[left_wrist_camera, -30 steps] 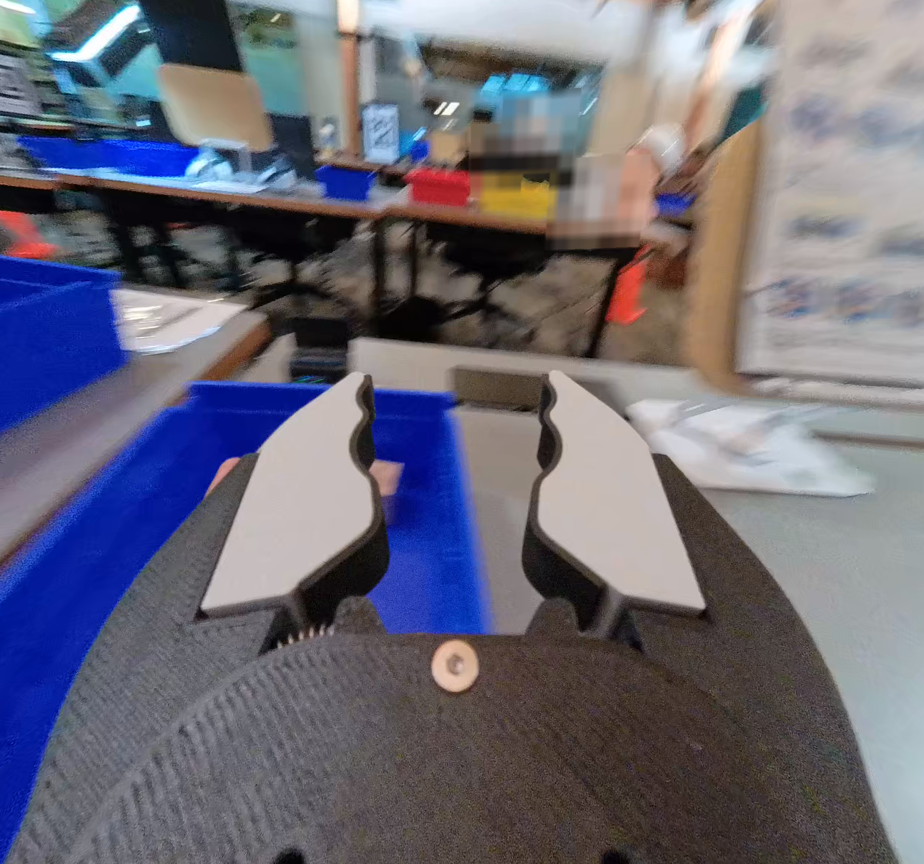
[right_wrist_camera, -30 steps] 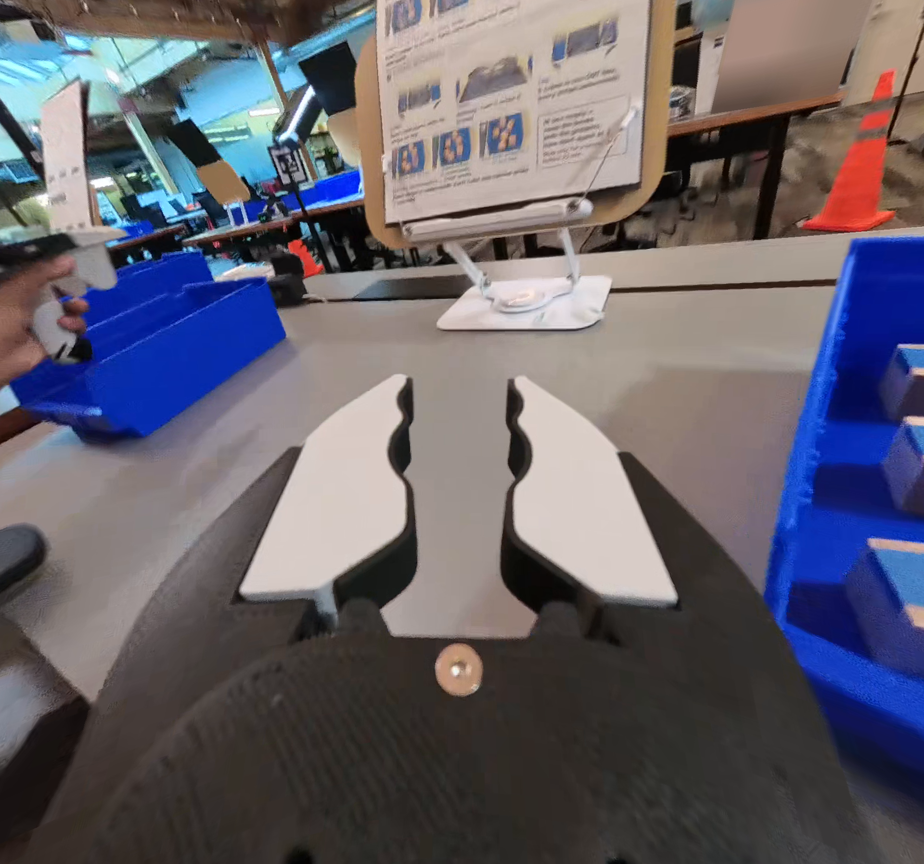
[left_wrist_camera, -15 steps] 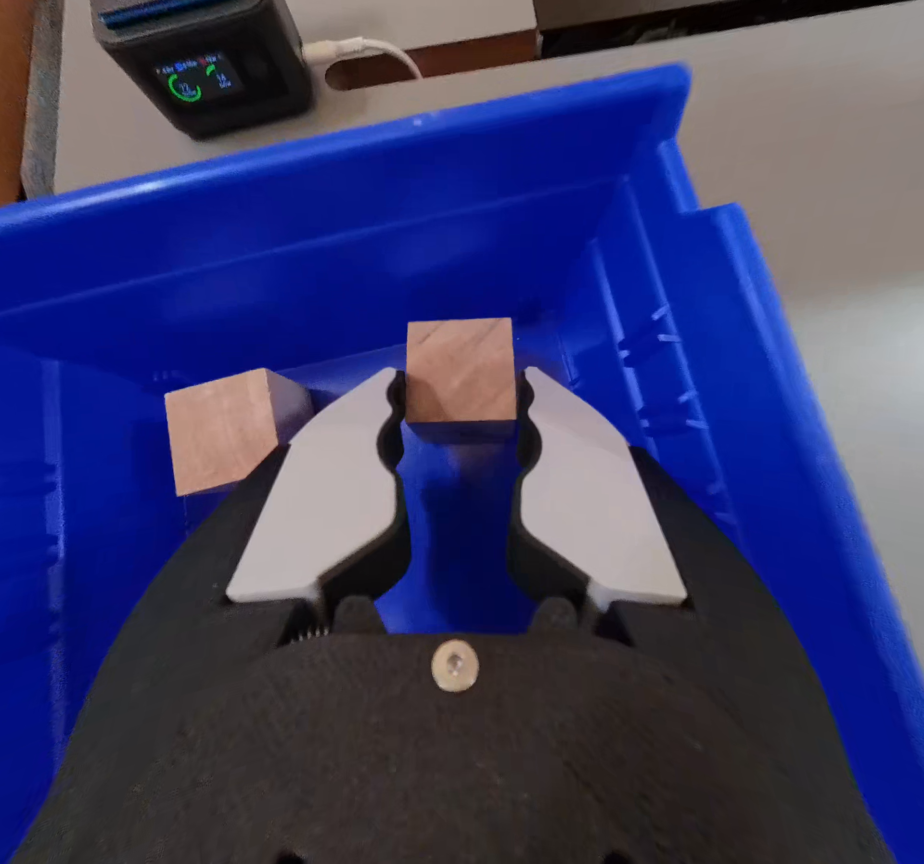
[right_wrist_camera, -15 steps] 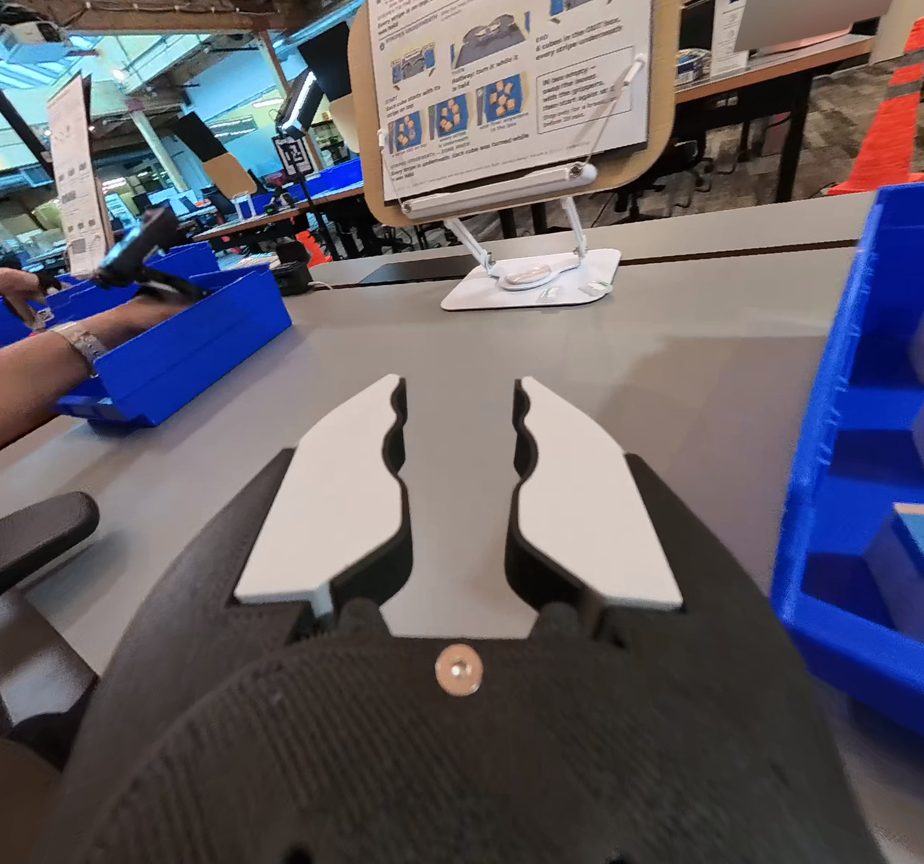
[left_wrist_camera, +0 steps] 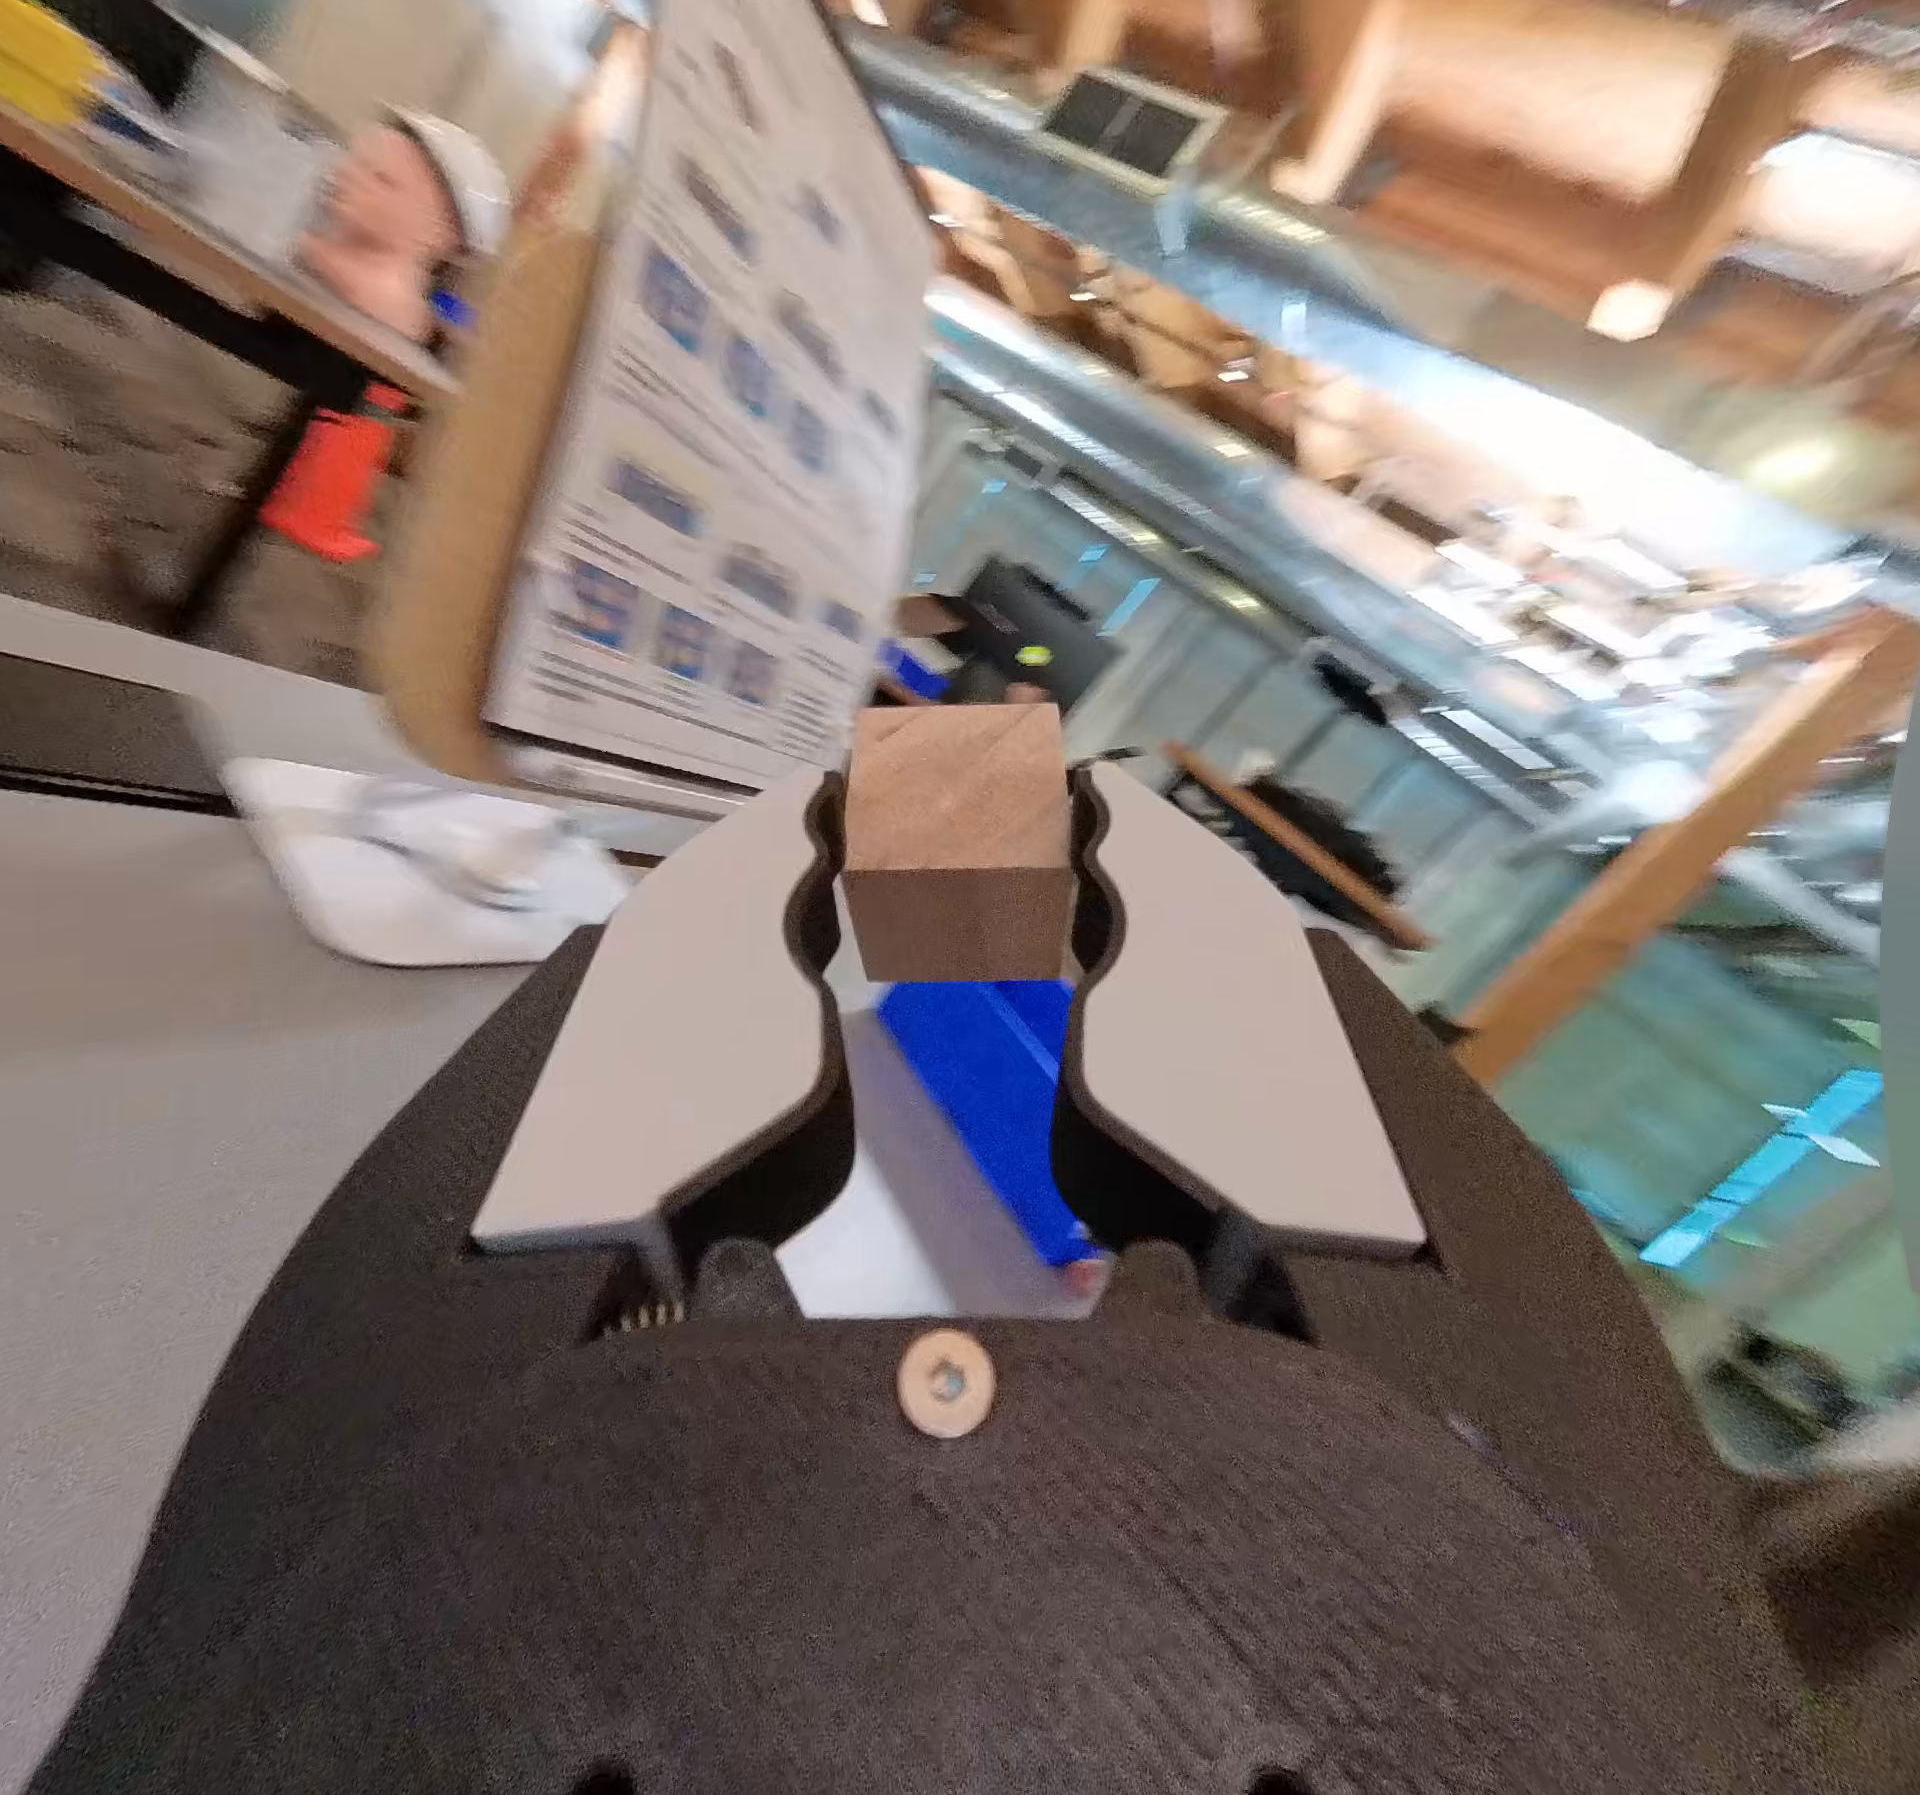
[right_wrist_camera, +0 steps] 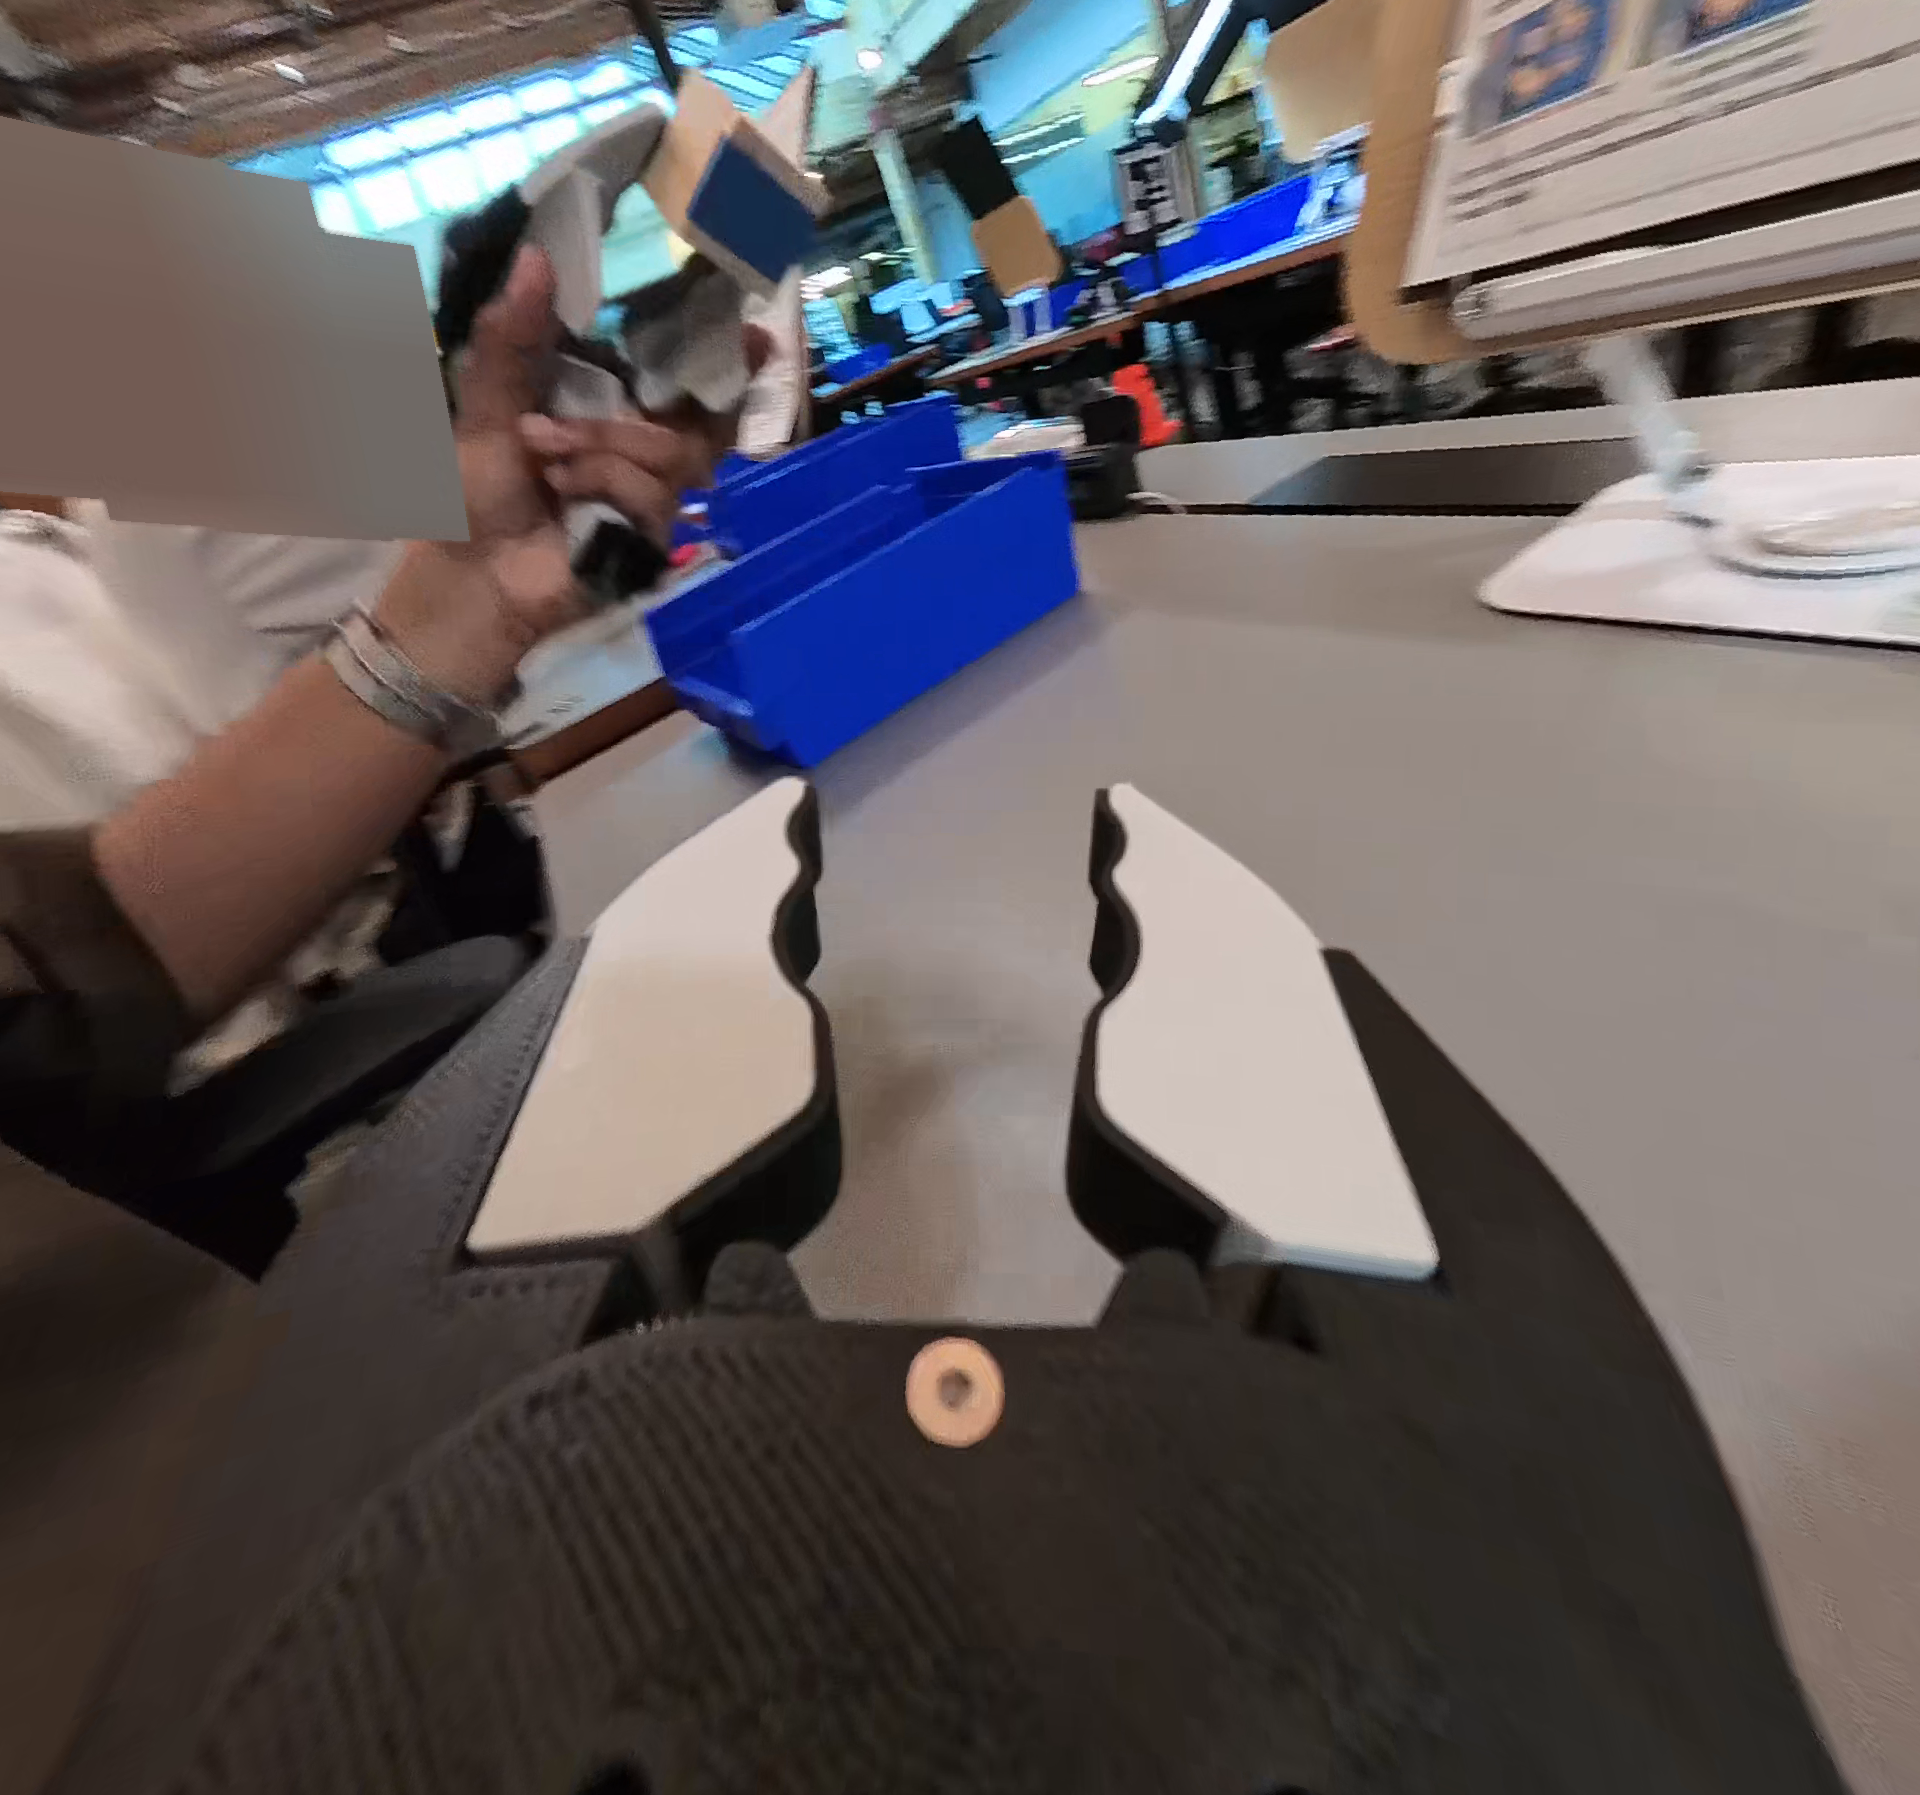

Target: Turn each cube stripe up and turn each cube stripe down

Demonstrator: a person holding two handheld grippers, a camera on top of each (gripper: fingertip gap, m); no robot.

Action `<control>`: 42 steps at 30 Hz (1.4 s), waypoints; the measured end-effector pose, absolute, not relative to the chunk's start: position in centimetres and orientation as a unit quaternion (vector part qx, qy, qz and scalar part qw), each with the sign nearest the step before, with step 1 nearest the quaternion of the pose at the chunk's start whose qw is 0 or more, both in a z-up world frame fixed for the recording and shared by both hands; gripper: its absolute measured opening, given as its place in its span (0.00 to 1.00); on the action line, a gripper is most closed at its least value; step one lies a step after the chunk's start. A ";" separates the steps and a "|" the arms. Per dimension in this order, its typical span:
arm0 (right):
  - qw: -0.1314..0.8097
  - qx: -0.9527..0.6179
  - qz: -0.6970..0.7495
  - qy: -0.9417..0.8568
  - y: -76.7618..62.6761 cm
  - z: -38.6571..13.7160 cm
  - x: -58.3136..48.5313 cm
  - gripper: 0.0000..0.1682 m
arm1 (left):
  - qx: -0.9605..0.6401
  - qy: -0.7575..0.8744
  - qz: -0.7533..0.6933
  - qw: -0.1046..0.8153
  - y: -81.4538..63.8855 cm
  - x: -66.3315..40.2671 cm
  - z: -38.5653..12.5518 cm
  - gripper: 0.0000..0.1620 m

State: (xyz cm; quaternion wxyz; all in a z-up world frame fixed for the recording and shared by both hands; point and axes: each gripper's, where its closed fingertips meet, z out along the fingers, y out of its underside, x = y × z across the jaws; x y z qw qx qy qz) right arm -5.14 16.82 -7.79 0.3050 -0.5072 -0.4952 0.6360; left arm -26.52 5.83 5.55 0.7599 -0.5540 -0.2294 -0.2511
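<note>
My left gripper (left_wrist_camera: 951, 810) is shut on a wooden cube (left_wrist_camera: 956, 836) and holds it in the air, tilted, above the grey table (left_wrist_camera: 156, 1070). In the right wrist view the same cube (right_wrist_camera: 738, 187) shows a blue face, held high by the left gripper (right_wrist_camera: 727, 218) in a person's hand (right_wrist_camera: 520, 457). My right gripper (right_wrist_camera: 951, 810) is open and empty, low over the grey table (right_wrist_camera: 1455, 810). A blue bin (right_wrist_camera: 883, 602) stands at the table's left edge; its inside is hidden.
An instruction board on a white stand (right_wrist_camera: 1714, 540) is at the back right of the table; it also shows in the left wrist view (left_wrist_camera: 717, 374). A blue bin edge (left_wrist_camera: 977, 1091) shows below the held cube. A person's forearm (right_wrist_camera: 260, 810) reaches in from the left.
My left gripper closed on the cube in the blue bin and lifted it high out of the bin, tilting. My right gripper swung left, away from the right-hand bin, and stayed open.
</note>
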 end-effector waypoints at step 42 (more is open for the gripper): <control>0.422 -0.813 0.172 -0.362 51.9 -9.3 9.2 0.27 | -0.627 -0.045 -0.417 0.656 22.9 -1.5 -6.6 0.32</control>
